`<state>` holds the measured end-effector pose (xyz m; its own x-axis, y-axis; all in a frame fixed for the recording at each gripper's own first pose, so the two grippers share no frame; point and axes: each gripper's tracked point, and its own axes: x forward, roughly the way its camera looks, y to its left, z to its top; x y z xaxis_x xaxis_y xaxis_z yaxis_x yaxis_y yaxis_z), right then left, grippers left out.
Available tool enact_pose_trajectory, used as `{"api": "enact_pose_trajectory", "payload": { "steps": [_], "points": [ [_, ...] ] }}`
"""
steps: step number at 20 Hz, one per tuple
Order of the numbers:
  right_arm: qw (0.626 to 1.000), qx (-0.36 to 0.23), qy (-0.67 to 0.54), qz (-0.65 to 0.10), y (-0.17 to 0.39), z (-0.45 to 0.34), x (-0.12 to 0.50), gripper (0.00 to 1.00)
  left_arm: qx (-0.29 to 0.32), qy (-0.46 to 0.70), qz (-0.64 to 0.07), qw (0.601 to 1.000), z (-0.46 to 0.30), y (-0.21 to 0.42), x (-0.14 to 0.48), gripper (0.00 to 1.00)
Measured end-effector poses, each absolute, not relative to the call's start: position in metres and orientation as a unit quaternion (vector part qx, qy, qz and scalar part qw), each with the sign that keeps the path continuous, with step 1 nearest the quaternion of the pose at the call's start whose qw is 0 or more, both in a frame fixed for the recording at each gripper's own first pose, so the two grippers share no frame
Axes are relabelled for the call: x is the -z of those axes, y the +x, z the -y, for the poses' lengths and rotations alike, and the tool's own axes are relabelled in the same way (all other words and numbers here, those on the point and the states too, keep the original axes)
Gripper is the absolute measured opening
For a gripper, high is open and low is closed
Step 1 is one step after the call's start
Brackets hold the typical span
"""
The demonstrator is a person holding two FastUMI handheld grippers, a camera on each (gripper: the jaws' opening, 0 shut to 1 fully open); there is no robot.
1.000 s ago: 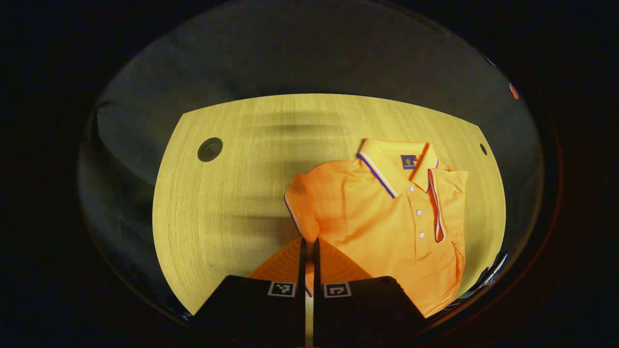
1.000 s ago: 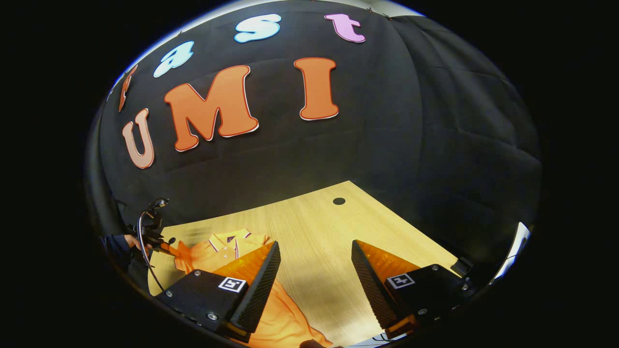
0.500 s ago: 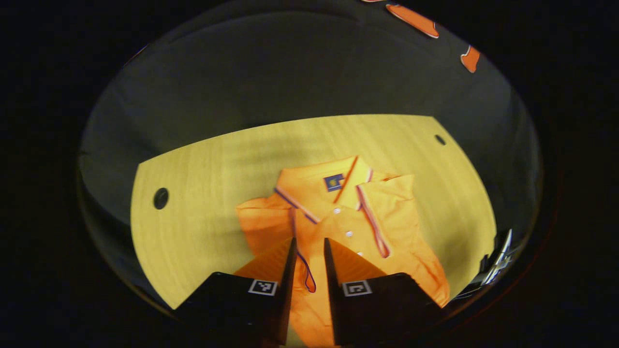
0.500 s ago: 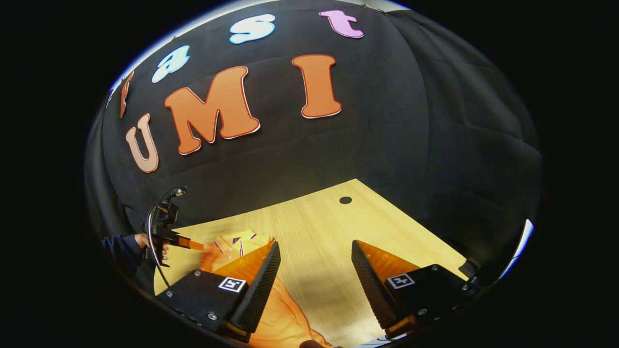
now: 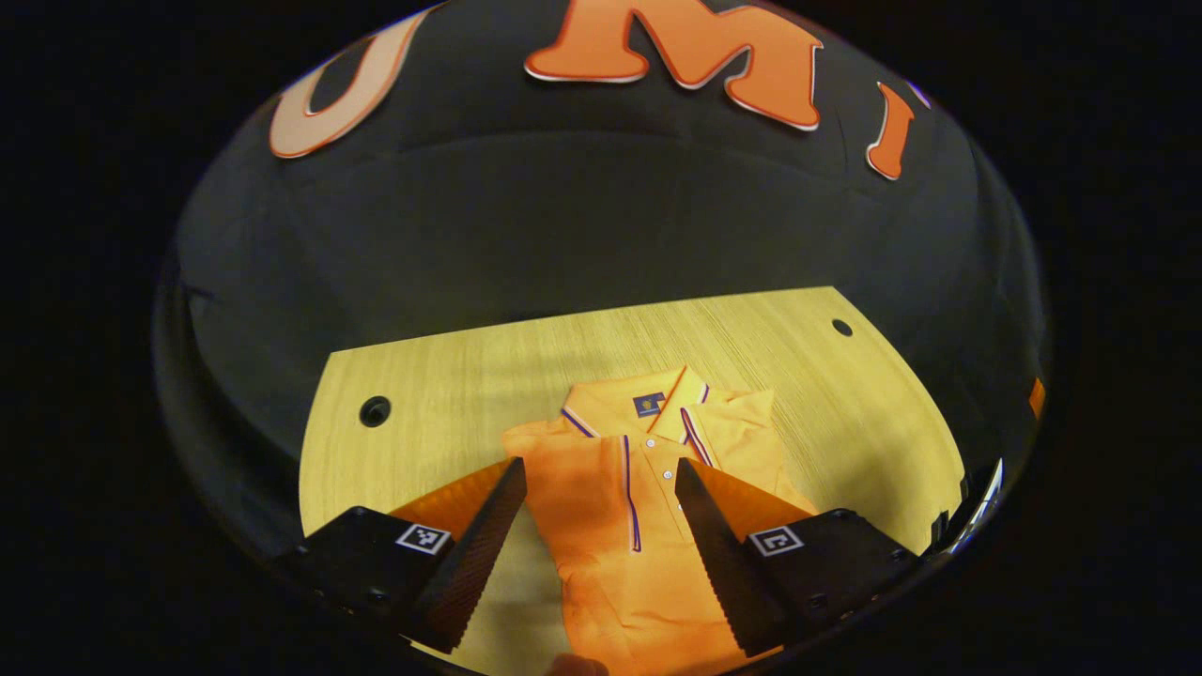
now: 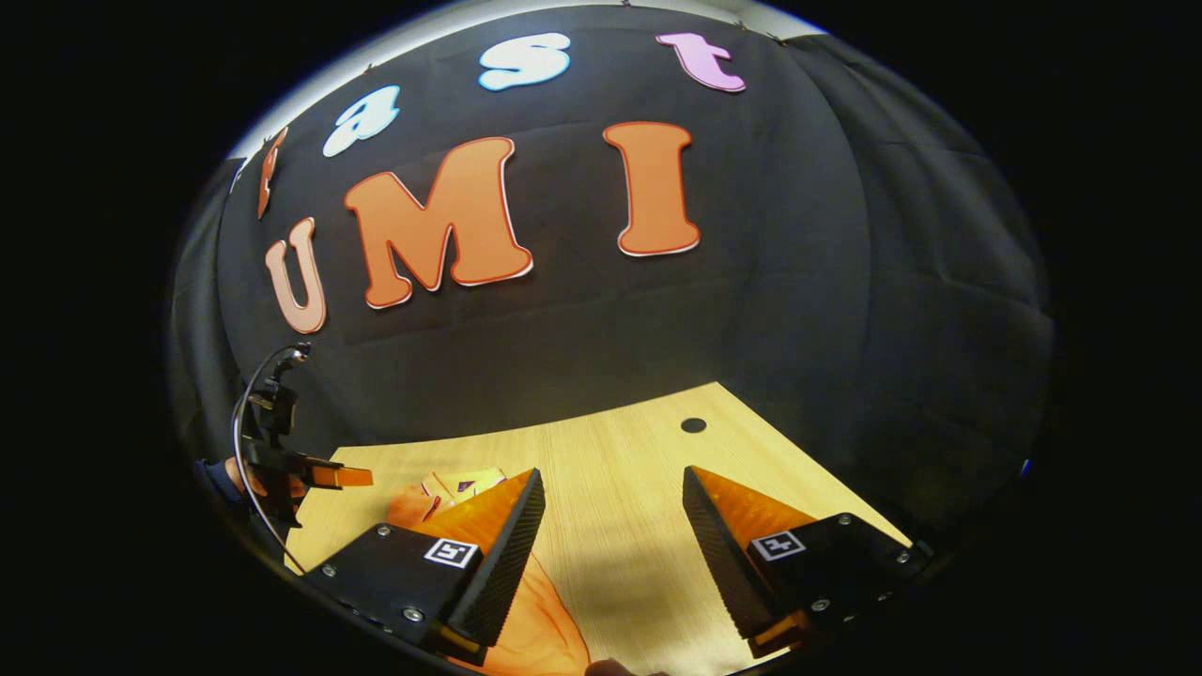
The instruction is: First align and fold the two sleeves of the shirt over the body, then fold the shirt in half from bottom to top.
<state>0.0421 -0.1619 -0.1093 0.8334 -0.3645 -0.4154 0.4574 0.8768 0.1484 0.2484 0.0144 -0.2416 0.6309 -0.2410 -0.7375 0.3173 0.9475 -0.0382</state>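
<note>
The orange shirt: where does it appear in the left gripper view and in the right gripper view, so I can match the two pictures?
Left gripper view: the orange shirt lies low in the centre, collar away from the camera, between the open fingers.
Right gripper view: the shirt sits at the lower left, partly behind one finger.
Shared landmark: the wooden table under it.

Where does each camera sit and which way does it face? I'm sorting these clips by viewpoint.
Left gripper view: rides on the left gripper, looking down its open fingers at the shirt on the table, booth wall behind.
Right gripper view: rides on the right gripper, fingers open, facing bare table and wall; the left gripper, held by a hand, shows farther off.
Shared: shirt, table, wall, and the left gripper.
</note>
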Motion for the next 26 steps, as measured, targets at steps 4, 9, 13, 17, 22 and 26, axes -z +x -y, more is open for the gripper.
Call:
{"api": "enact_pose_trajectory", "payload": {
  "steps": [4, 9, 13, 17, 22, 26],
  "points": [
    [0.970, 0.180, 0.079, -0.147, 0.069, 0.151, 0.094, 0.90, 0.098, 0.033, -0.296, 0.950, -0.042, 0.220, 0.180, 0.99],
    [0.980, 0.152, 0.053, -0.117, 0.081, 0.122, 0.075, 0.96, 0.048, 0.041, -0.137, 0.988, -0.067, 0.181, 0.118, 0.99],
    [0.982, 0.163, 0.041, -0.088, 0.071, 0.102, 0.061, 0.96, 0.049, 0.036, -0.078, 0.995, -0.073, 0.138, 0.066, 0.98],
    [0.974, 0.159, 0.051, -0.154, 0.046, 0.078, 0.098, 0.96, 0.079, 0.058, -0.144, 0.985, -0.081, 0.089, 0.112, 0.96],
    [0.951, 0.165, 0.070, -0.253, -0.005, 0.052, 0.163, 0.96, 0.094, 0.088, -0.228, 0.965, -0.098, 0.024, 0.181, 0.96],
    [0.924, 0.146, 0.093, -0.341, -0.051, 0.022, 0.223, 0.96, 0.117, 0.076, -0.327, 0.935, -0.100, -0.025, 0.240, 0.96]
  ]
}}
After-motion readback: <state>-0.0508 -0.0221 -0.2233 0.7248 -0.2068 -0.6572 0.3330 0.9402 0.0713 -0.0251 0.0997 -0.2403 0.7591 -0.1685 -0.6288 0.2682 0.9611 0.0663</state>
